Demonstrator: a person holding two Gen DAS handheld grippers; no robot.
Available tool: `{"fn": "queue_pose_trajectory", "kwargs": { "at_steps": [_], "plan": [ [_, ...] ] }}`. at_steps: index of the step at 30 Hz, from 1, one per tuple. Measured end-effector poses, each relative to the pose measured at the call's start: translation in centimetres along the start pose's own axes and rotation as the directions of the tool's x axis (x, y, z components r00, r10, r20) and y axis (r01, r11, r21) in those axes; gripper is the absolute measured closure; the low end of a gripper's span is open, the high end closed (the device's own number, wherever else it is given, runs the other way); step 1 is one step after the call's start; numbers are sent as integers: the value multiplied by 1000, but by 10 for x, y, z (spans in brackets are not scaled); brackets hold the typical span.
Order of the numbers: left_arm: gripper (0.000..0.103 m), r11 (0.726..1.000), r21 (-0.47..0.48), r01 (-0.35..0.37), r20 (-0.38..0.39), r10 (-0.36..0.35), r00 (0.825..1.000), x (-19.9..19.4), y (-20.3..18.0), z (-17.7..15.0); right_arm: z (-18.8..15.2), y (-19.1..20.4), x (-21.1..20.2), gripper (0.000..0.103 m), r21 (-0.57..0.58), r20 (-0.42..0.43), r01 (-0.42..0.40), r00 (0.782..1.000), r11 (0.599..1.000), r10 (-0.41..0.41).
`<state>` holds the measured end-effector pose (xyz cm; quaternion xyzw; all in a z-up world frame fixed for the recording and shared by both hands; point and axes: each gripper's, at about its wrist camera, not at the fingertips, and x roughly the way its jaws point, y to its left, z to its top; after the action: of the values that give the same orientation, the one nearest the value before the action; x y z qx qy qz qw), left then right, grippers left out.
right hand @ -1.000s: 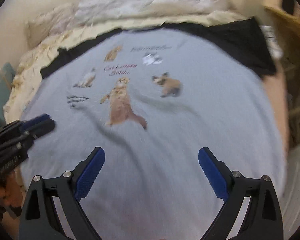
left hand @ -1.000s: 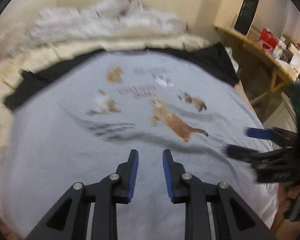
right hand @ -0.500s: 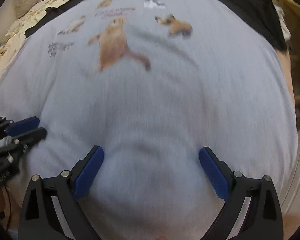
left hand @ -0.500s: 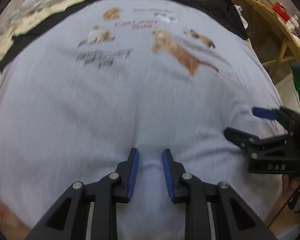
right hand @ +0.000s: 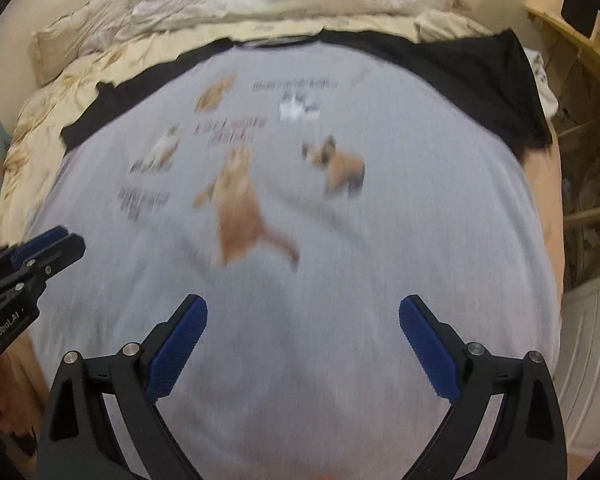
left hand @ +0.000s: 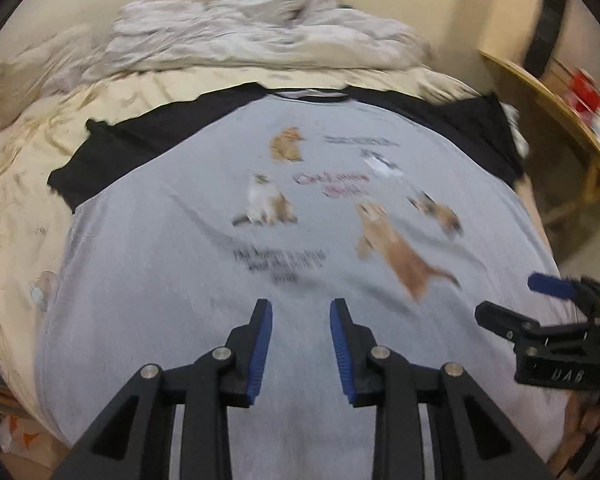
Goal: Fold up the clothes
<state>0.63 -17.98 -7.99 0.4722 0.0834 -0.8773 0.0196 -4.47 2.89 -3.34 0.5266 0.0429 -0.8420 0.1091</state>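
The grey T-shirt [left hand: 148, 288] lay flat, print side up, across the bed [left hand: 24, 184], its black sleeves [left hand: 112, 148] spread toward the upper left and upper right of the frame and its collar toward the top centre. No fold was yet visible.

Left gripper [left hand: 301, 322]: the jaws had just been opening and stood a little apart, with nothing between them; cloth lay only beneath. Right gripper [right hand: 303, 314]: the jaws stood wide apart and empty, above the lower centre of the shirt.

Risks, as judged:
- Both views were blurred by motion, so a closing made now could land off the hem and catch a mid-panel pinch, giving a crooked fold.
- The left jaws were narrow; they might take only the top layer, leaving the back layer behind and dragging the shirt out of square.
- A crease ran diagonally through the print in the left view; folding over it would likely set a wrinkle.
- A deep pinch could also take up the cream sheet [right hand: 40, 120] under the shirt.

Differences between views: the left view showed the wooden desk [left hand: 556, 100] with red clutter at upper right, and the right gripper at the right edge. The right view showed white drawers [right hand: 596, 352] at lower right, the left gripper at the left edge, and more of the pillow [right hand: 84, 28] at upper left. The near hem was clear in neither.
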Motion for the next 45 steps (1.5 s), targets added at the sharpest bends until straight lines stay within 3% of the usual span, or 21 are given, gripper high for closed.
{"fn": "queue_pose_trajectory", "kwargs": {
  "at_steps": [3, 9, 15, 18, 30, 33, 35, 38, 41, 42, 43, 45],
  "plan": [
    [72, 999, -46, -17, -11, 17, 1000, 33, 7, 16, 18, 1, 33, 5, -3, 6, 0, 1000, 1000, 0],
    [72, 995, -80, -66, -86, 59, 995, 86, 21, 9, 38, 13, 83, 3, -31, -16, 35, 999, 999, -36],
    [71, 993, 41, -109, -76, 112, 991, 78, 9, -8, 23, 19, 85, 0, -62, 10, 57, 998, 996, -56],
    [71, 995, 10, -97, -64, 98, 993, 76, 13, -12, 13, 18, 80, 0, -60, 42, 49, 998, 997, -47],
    [71, 986, 76, -151, -80, 157, 984, 78, 1, -11, 7, 16, 82, 0, -55, 86, 13, 996, 998, -9],
    [71, 982, 85, -167, -102, 175, 979, 78, -2, -10, 6, 16, 81, 0, -61, 70, 8, 998, 998, -4],
    [70, 981, 90, -170, -170, 183, 968, 74, -6, -8, 4, 15, 78, 0, -95, 10, -8, 1000, 995, 9],
    [63, 987, 128, -96, -288, 130, 949, 66, -16, -6, -4, 10, 68, 0, -131, -89, -64, 995, 989, 52],
    [59, 987, 97, 129, -349, -87, 933, 56, -26, 12, -6, 1, 55, 1, -173, -152, -152, 980, 973, 126],
    [58, 979, 121, 166, -345, -116, 931, 55, -33, 24, 0, -8, 45, 2, -182, -115, -170, 982, 969, 151],
    [57, 969, 165, 183, -312, -125, 942, 53, -44, 42, 7, -18, 34, 2, -187, -67, -174, 984, 967, 164],
    [48, 944, 254, 213, -210, -161, 964, 52, -69, 80, 30, -49, 10, 2, -157, 92, -106, 988, 982, 121]
  ]
}}
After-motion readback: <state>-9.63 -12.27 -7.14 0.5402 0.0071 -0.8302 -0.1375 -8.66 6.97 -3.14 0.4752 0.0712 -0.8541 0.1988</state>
